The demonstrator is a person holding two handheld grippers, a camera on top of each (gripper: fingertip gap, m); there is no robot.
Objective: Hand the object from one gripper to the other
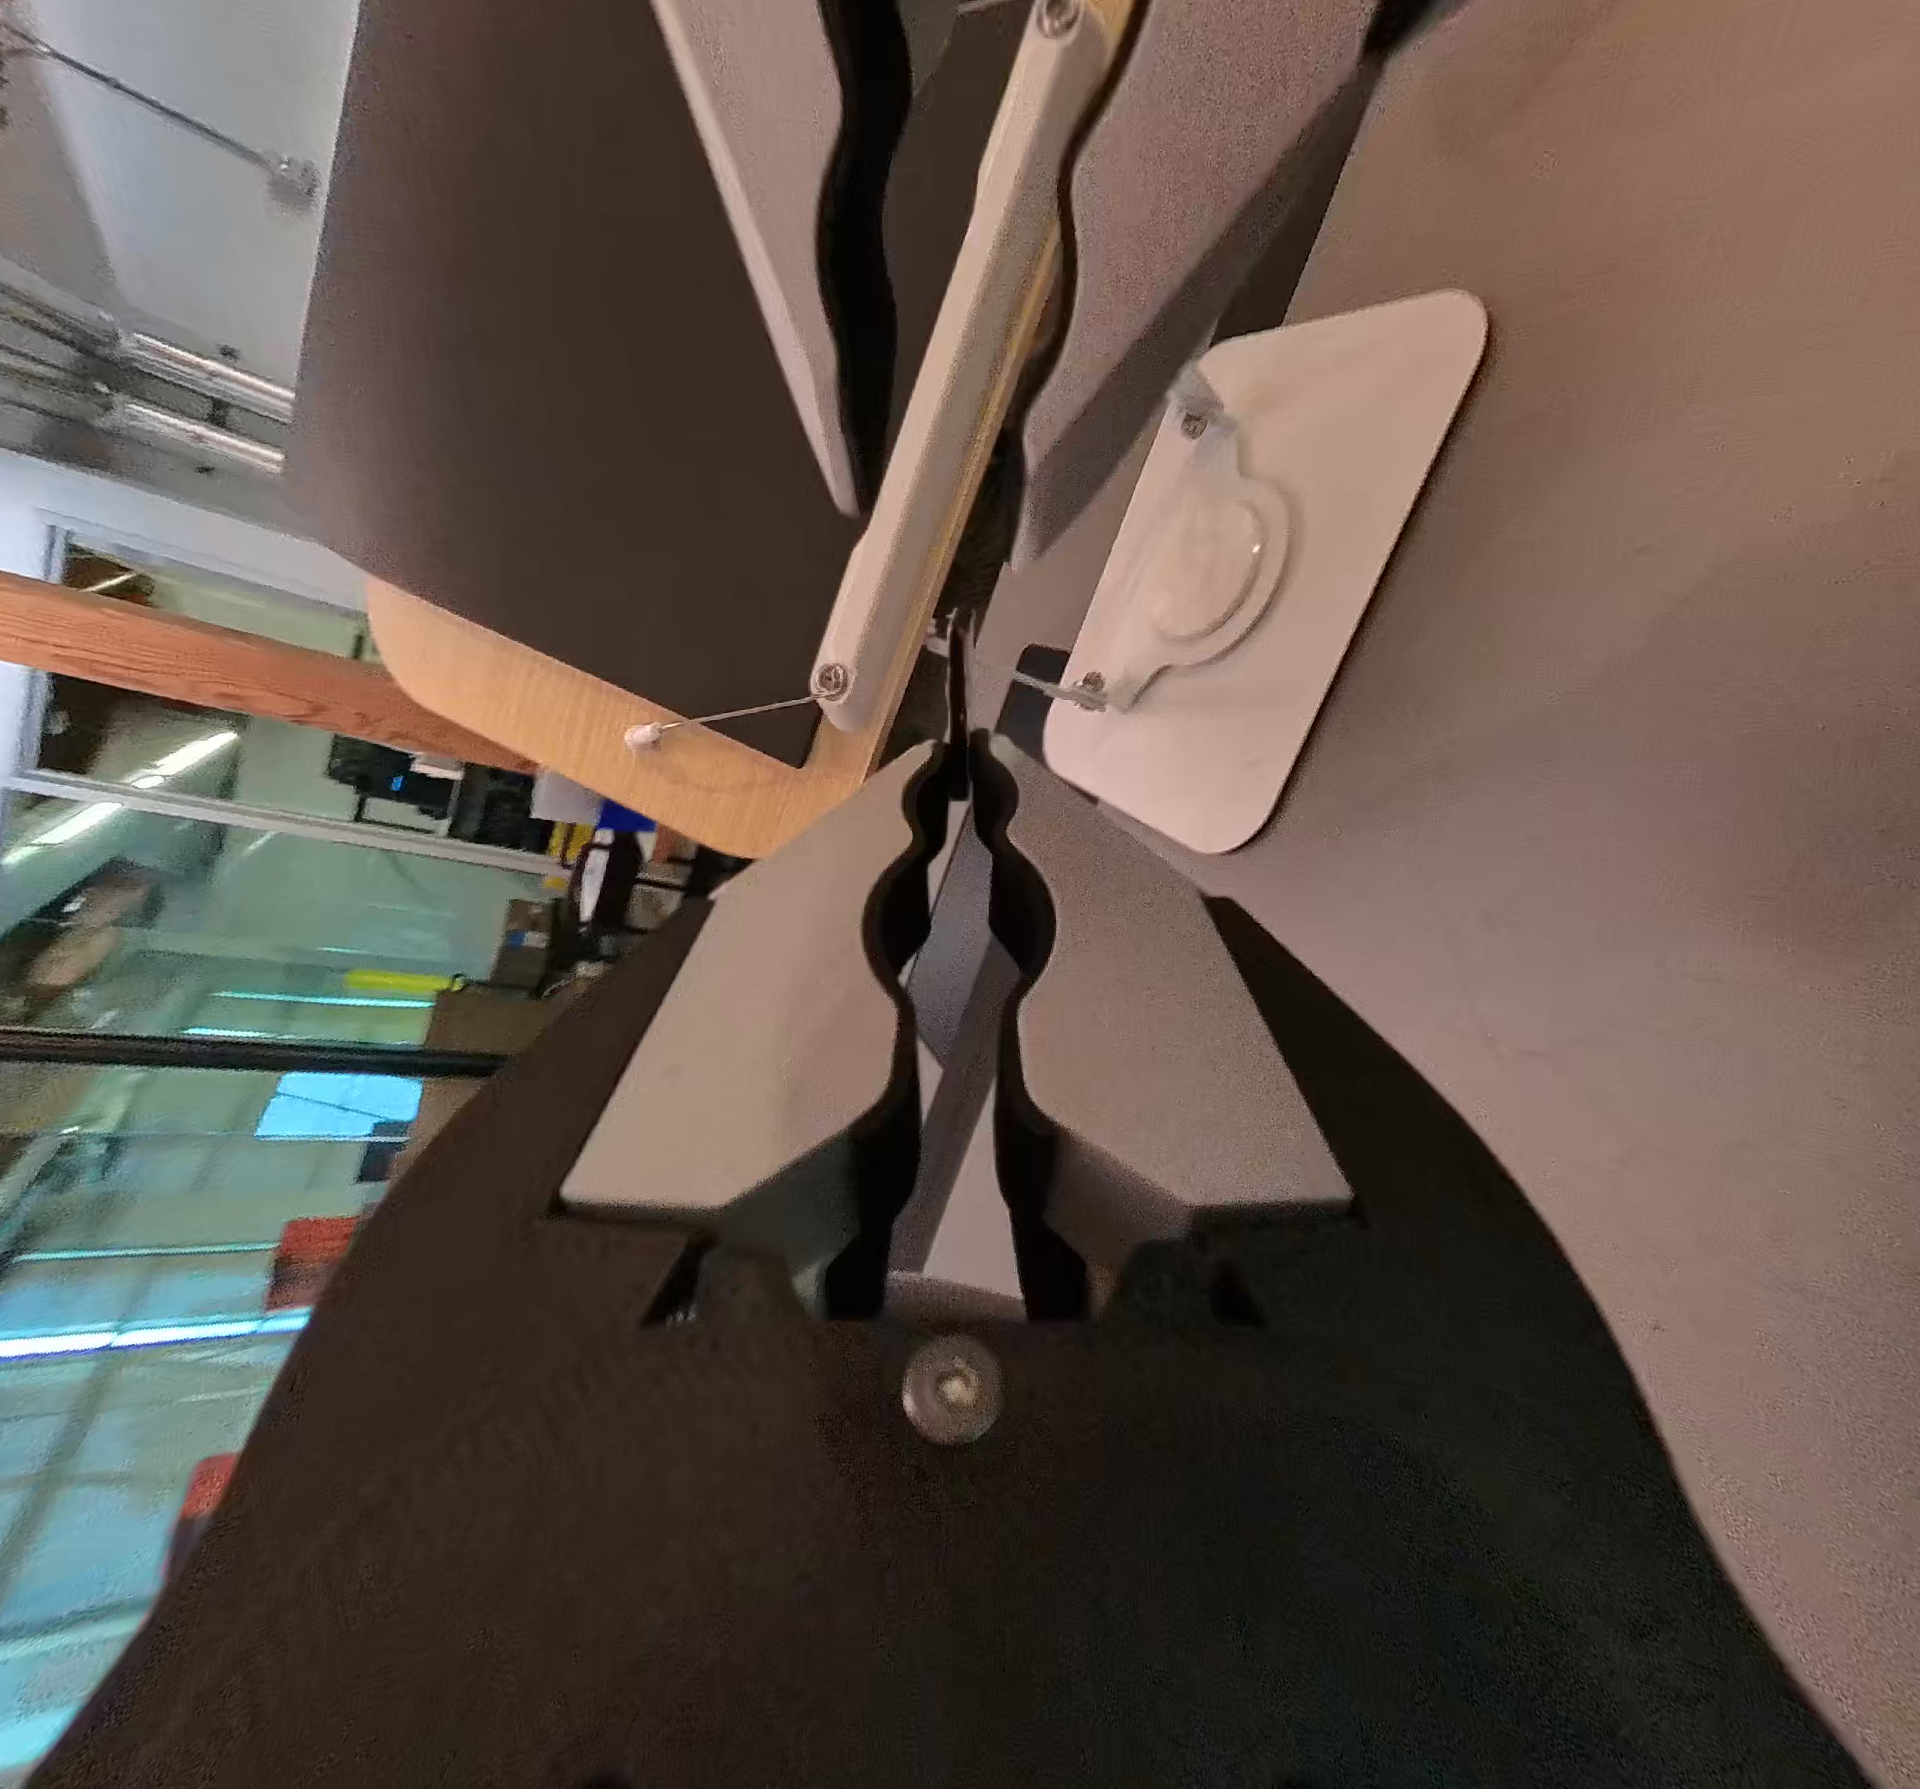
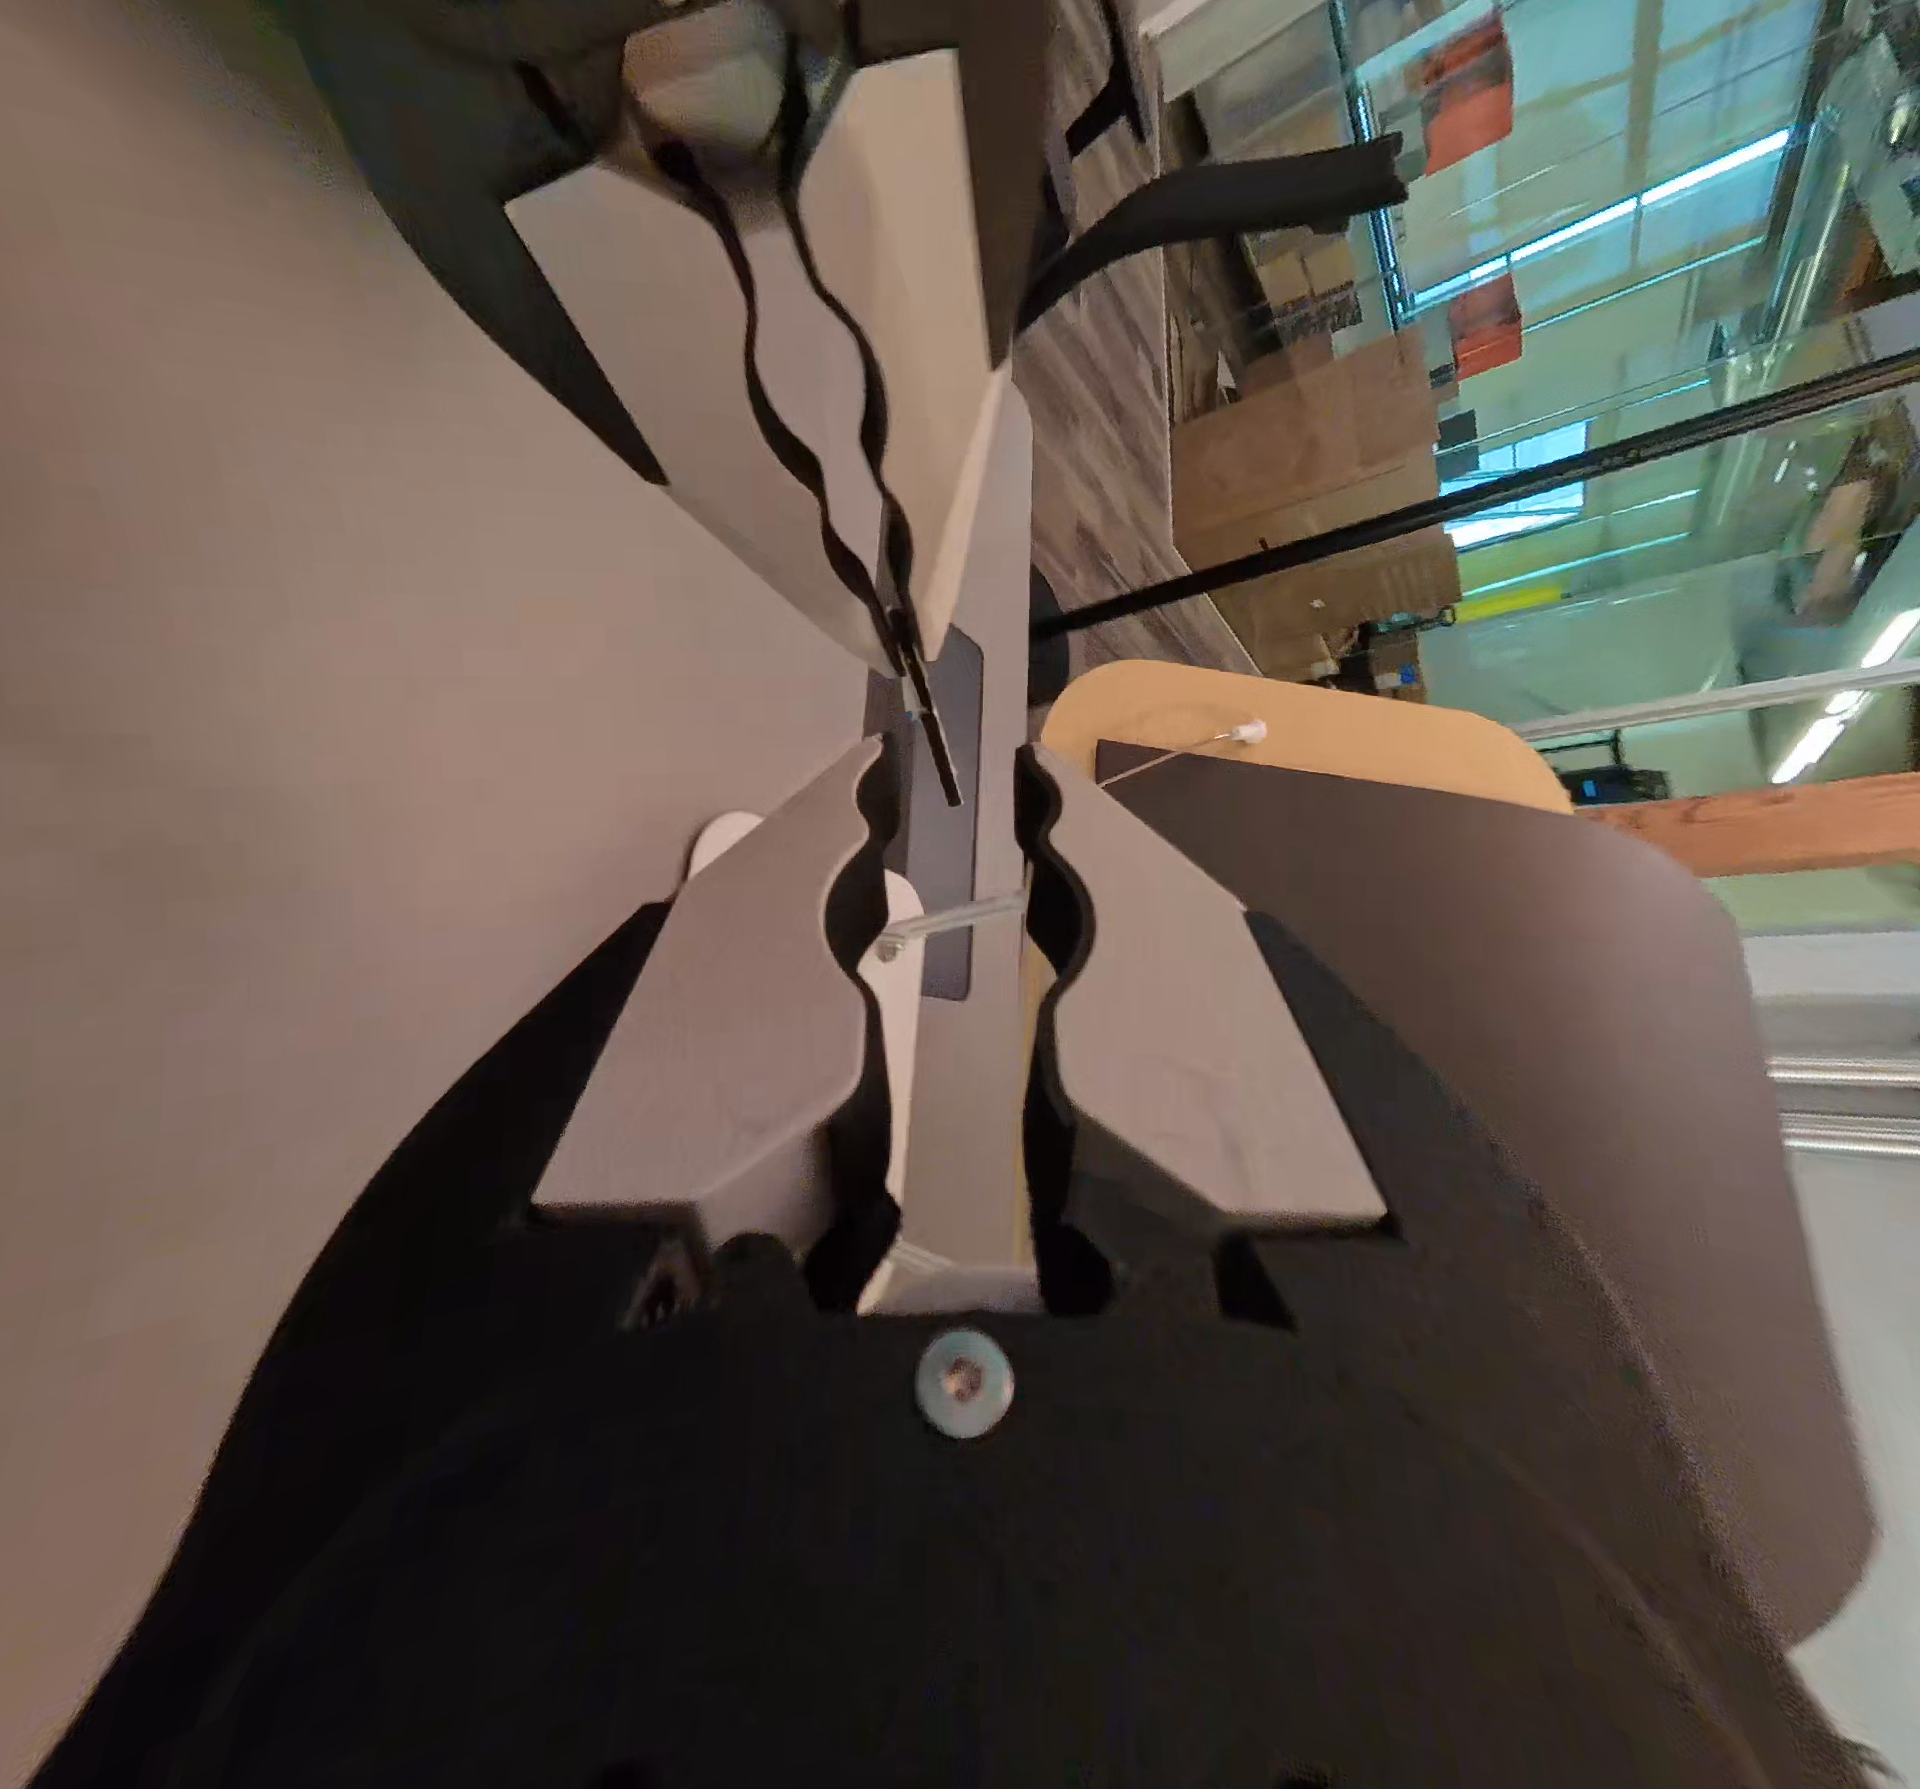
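Object: a thin black strip (image 2: 935,737) is seen edge-on; what kind of thing it is cannot be told.
Place of the object: it is held in the air between the two tools, near the centre of both views, and it points from 11 o'clock toward 5 o'clock in the right wrist view.
Left hand-held gripper (image 1: 958,754): its tips are closed on the strip. In the right wrist view it comes in from 12 o'clock, and the strip sticks out beyond its tips.
Right hand-held gripper (image 2: 951,750): it is kept at a narrow opening. A clear gap is seen on both sides of the strip, so no contact is made yet.
Relation: the free end of the strip lies just between the right fingertips, nearer to the finger at 9 o'clock. The two tools face each other tip to tip and are very near.
Background: a wooden board (image 2: 1299,711) with a dark panel is seen at 3 o'clock in the right wrist view, well behind the tools.
Done: the strip is carried by the left side and presented to the right side.
Left to do: it is judged that the right fingers must be closed on the free end, and only then the left grip released.
Progress: about the middle of the handover, as far as can be judged.
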